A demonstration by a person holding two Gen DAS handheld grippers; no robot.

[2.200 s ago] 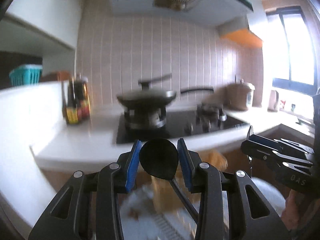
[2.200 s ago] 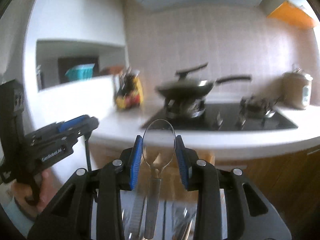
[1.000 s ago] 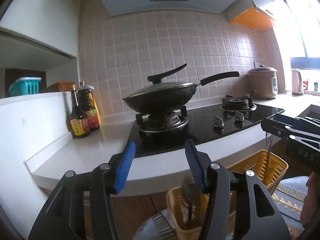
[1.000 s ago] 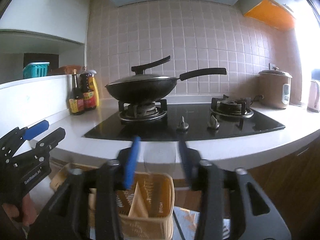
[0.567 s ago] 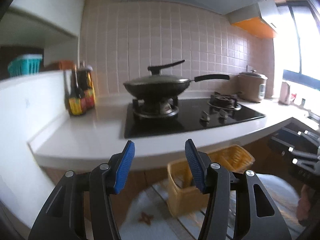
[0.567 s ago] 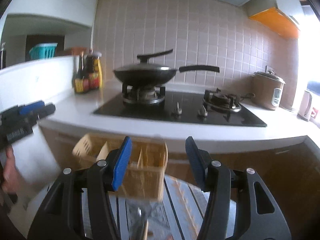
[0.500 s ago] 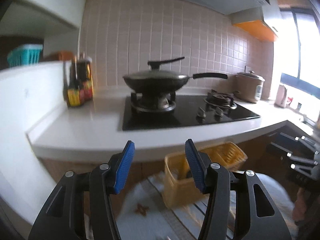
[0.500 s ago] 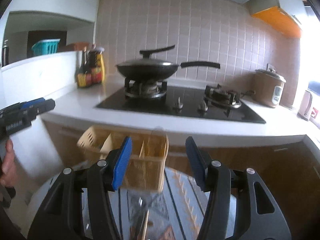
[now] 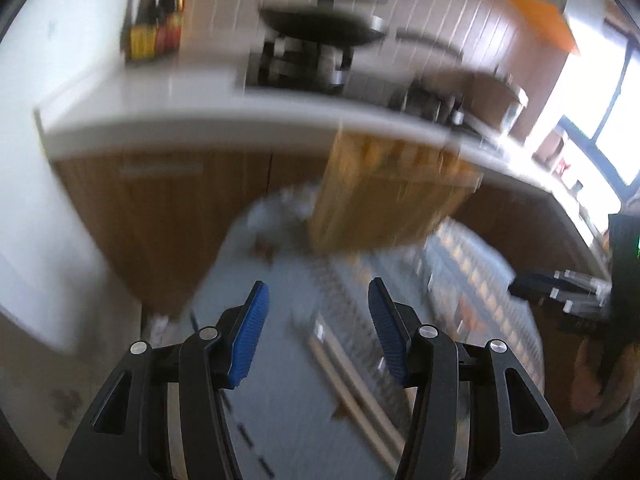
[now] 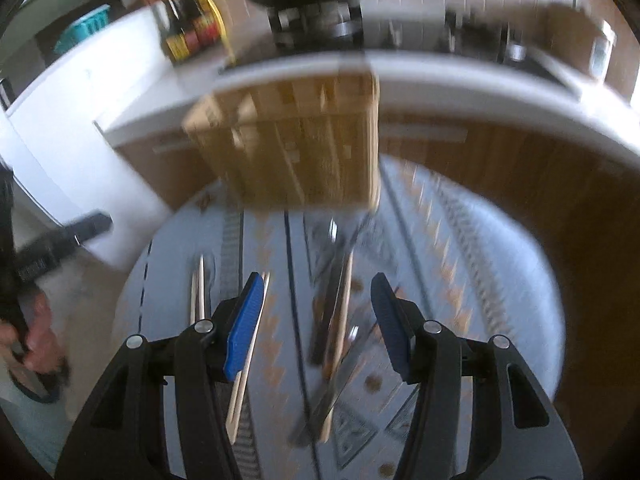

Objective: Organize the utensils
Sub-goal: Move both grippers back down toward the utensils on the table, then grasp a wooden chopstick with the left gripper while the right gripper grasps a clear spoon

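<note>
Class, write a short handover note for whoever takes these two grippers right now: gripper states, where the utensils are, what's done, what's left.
Left gripper: open, empty, angled down at the patterned mat.
Right gripper: open, empty, over the loose utensils.
Yellow caddy stands at the mat's far edge, below the counter; its contents are too blurred to read.
Done: can't confirm.
Left: several utensils, including pale sticks, lie on the mat, waiting to go into the caddy.

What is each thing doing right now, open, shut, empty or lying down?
Left gripper: open, empty.
Right gripper: open, empty.
Yellow basket: upright on the patterned cloth; contents too blurred to tell.
Loose utensils: lying flat on the cloth.
Wok: on the stove, lid on.
</note>
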